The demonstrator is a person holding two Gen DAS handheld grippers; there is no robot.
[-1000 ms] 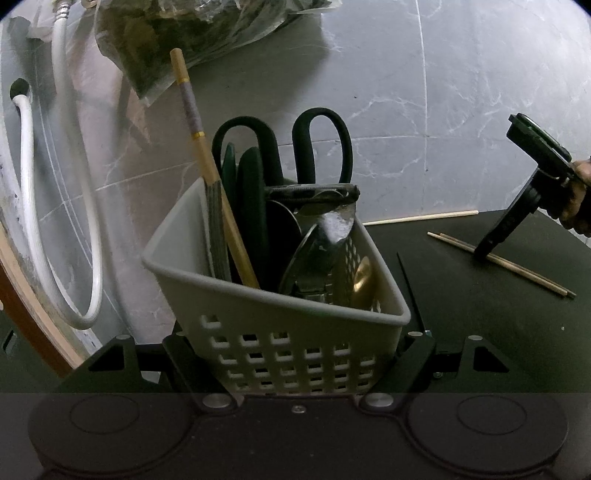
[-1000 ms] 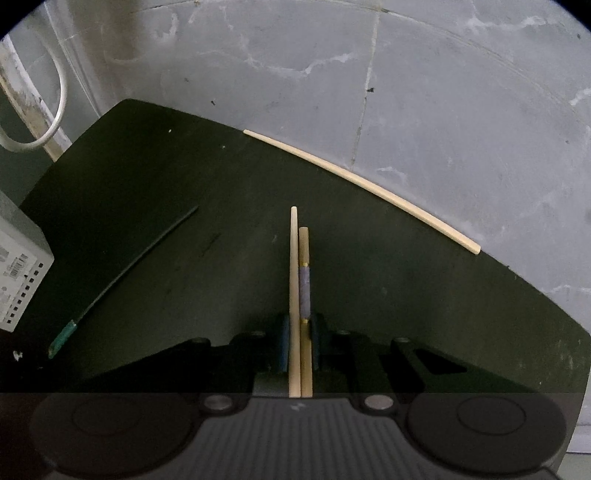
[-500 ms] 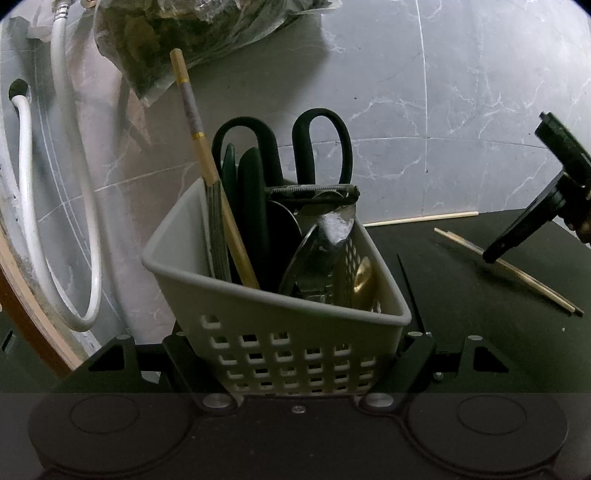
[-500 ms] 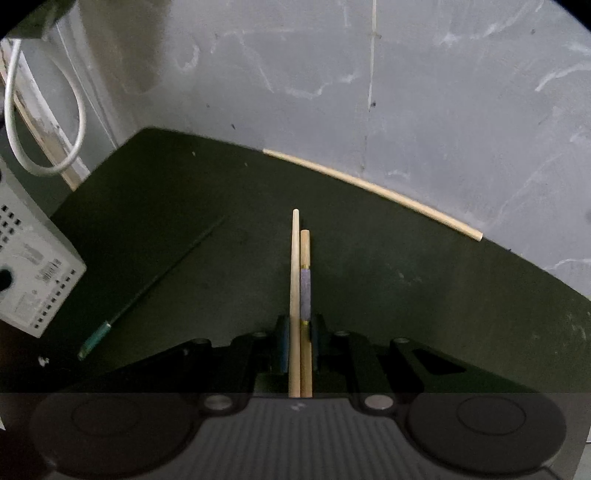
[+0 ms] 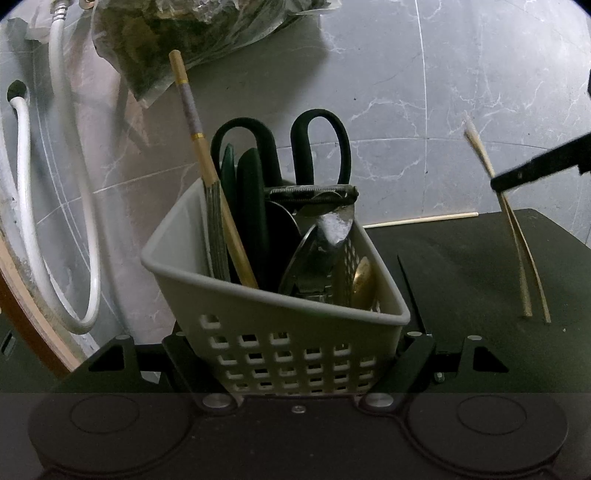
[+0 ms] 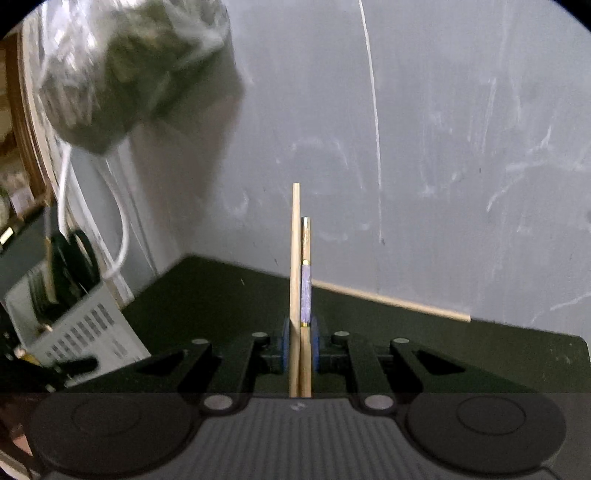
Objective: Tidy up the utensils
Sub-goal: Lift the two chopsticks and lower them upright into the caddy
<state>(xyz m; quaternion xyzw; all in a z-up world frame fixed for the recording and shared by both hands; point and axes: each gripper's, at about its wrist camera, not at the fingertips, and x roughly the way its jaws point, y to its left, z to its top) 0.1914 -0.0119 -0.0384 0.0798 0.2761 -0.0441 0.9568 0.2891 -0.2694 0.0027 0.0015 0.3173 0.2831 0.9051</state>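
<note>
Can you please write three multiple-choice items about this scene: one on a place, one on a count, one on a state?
1. Where are the scissors?
A. in the basket
B. on the mat
C. in the bag

2. How many chopsticks does the right hand-held gripper hold?
A. one
B. two
C. four

3. How is the basket?
A. overturned
B. empty
C. gripped by the left hand-held gripper

Answers:
1 A: handles rise from the basket.
2 B: two sticks between the pads.
3 C: its fingers press both sides.

Plastic basket (image 5: 280, 354), wooden chopsticks (image 6: 300, 295), matt mat (image 5: 472, 273)
</note>
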